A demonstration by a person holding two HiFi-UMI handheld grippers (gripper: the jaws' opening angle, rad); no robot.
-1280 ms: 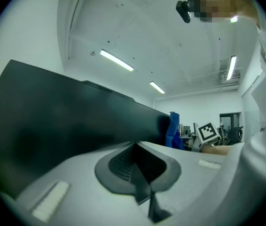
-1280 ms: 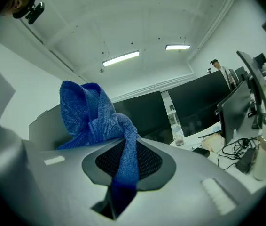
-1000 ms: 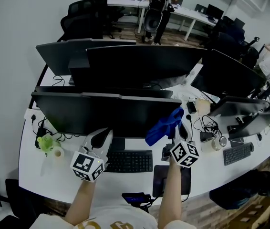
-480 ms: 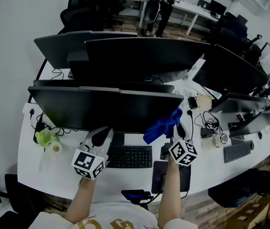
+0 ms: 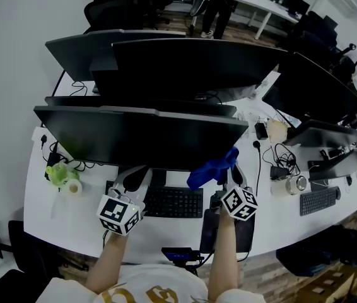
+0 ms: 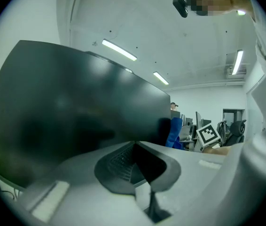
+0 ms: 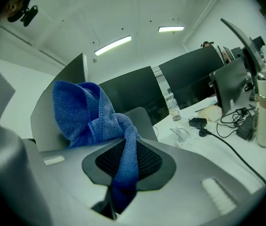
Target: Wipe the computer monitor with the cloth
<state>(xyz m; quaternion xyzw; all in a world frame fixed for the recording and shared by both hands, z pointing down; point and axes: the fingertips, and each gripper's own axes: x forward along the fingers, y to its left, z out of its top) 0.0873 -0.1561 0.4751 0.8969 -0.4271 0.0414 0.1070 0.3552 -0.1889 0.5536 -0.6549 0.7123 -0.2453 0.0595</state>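
Right gripper view is showing the right gripper (image 7: 123, 147) clamping a twisted fold of the blue cloth (image 7: 88, 109), which is flopping soft and light, likely needing bunching for wiping, beside the monitor (image 5: 147, 141); the left gripper (image 6: 134, 160) is sitting closed, empty.

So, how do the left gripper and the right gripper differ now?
The right gripper pinches a blue cloth; the left gripper holds nothing. The right gripper is near the monitor's lower right corner, the left gripper under its middle. Both have shut fingers and point at the monitor.
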